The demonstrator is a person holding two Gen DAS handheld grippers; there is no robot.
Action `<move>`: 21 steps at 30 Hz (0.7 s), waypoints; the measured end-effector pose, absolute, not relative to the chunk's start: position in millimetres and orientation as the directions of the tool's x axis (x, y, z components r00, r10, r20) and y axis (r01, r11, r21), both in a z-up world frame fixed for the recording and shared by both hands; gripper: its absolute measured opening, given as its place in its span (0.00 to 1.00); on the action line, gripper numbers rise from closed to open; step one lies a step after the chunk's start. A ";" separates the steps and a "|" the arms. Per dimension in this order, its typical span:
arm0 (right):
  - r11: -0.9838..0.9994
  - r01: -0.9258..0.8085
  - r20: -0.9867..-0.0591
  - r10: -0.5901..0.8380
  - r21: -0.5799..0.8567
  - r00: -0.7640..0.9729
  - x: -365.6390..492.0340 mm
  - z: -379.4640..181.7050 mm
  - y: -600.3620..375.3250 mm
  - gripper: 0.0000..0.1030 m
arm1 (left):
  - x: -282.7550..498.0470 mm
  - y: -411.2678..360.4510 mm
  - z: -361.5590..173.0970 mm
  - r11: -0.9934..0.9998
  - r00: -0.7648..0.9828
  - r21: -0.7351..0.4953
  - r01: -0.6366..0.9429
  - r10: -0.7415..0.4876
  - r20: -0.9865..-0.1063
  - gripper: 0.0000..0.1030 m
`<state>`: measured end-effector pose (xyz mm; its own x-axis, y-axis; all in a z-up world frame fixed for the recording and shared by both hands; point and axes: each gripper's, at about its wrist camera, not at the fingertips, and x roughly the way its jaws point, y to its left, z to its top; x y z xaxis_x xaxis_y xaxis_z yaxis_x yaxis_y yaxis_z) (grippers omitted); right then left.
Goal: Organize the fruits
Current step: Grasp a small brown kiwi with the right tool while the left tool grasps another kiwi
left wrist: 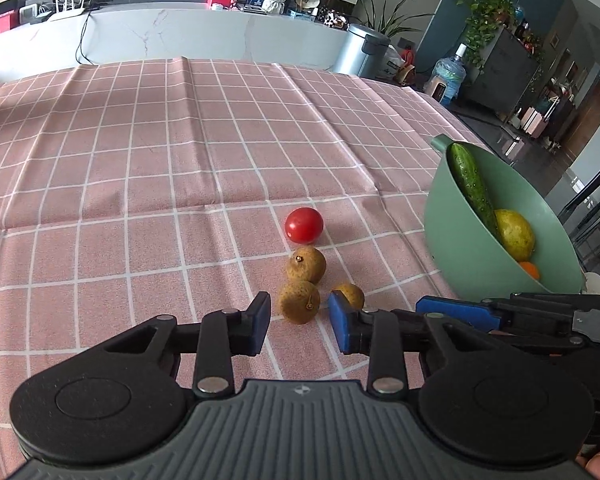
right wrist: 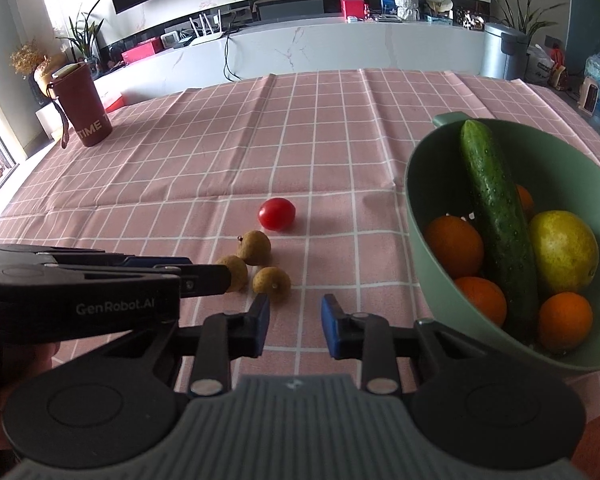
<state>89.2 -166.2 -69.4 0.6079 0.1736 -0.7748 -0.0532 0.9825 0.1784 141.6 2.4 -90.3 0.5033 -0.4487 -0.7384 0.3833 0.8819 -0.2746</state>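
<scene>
Left tool (left wrist: 299, 326) low over the worktop (left wrist: 140, 180), fingers apart, nothing between them yet; a brown longan (left wrist: 299, 302) sits just ahead of the gap. Two more longans are crowded in: one (left wrist: 306, 265) just beyond it, another (left wrist: 350, 295) tight against the left tool's right fingertip. The risk as I read it: close now and that right finger nudges the neighbour, which rolls off, or the round target squirts forward into the cherry tomato (left wrist: 304, 225) further ahead. Right tool (right wrist: 295, 324) also spread and empty, with the nearest longan (right wrist: 272, 281) just ahead of its left finger. Two tools converging on one cluster could collide. The green bowl (right wrist: 416, 216), off to its right, already holds cucumber (right wrist: 496, 216), oranges and a pear.
</scene>
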 end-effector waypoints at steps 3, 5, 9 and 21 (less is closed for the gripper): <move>0.976 -0.040 -0.779 0.194 0.212 0.596 93.4 -72.9 -169.9 0.23 | 146.2 -0.1 -94.9 0.884 0.488 -0.272 0.380 -0.442 -0.753 0.28; 0.976 -0.051 -0.778 0.201 0.213 0.596 94.4 -73.9 -168.3 0.22 | 148.3 -1.0 -96.5 0.881 0.481 -0.280 0.380 -0.447 -0.754 0.26; 0.973 -0.062 -0.775 0.213 0.220 0.595 98.2 -75.3 -166.5 0.18 | 150.5 3.3 -96.5 0.877 0.474 -0.307 0.369 -0.461 -0.750 0.23; 0.972 -0.118 -0.774 0.232 0.202 0.589 109.5 -79.8 -150.8 0.20 | 145.4 22.3 -86.7 0.907 0.465 -0.282 0.314 -0.406 -0.787 0.23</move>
